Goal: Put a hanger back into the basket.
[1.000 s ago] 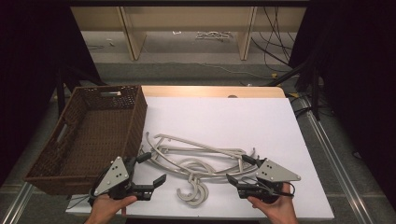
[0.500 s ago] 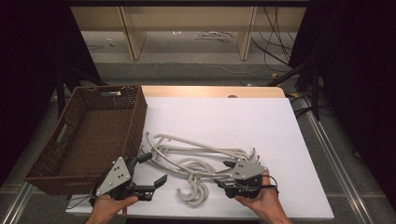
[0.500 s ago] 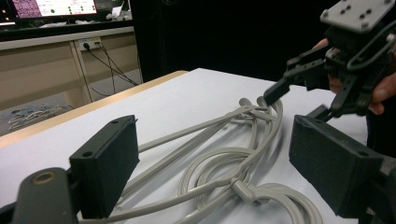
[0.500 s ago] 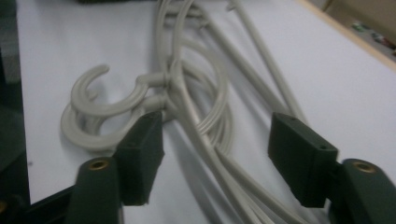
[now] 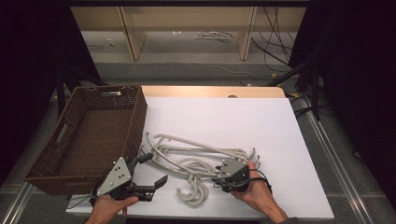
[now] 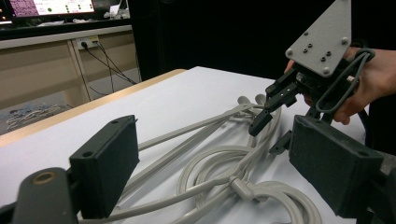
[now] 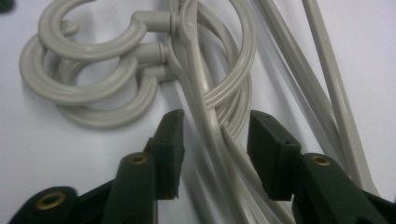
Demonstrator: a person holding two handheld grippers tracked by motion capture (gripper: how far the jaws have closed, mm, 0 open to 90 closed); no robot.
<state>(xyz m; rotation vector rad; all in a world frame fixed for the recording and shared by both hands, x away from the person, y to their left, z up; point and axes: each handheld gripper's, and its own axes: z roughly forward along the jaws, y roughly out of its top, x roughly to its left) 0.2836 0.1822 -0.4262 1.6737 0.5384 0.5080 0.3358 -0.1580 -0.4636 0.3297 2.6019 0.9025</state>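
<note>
The basket (image 5: 88, 135) stands at the table's left; just right of it lies a tangle of hangers (image 5: 196, 161). The right gripper (image 7: 215, 140), jaws just closing, straddles several arms without pressing, so it may lift the whole tangle. The left gripper (image 5: 152, 170) waits released.

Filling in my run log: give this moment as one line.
right gripper: jaws closing around hangers, not yet pressing | left gripper: open, beside basket | hangers on table
</note>
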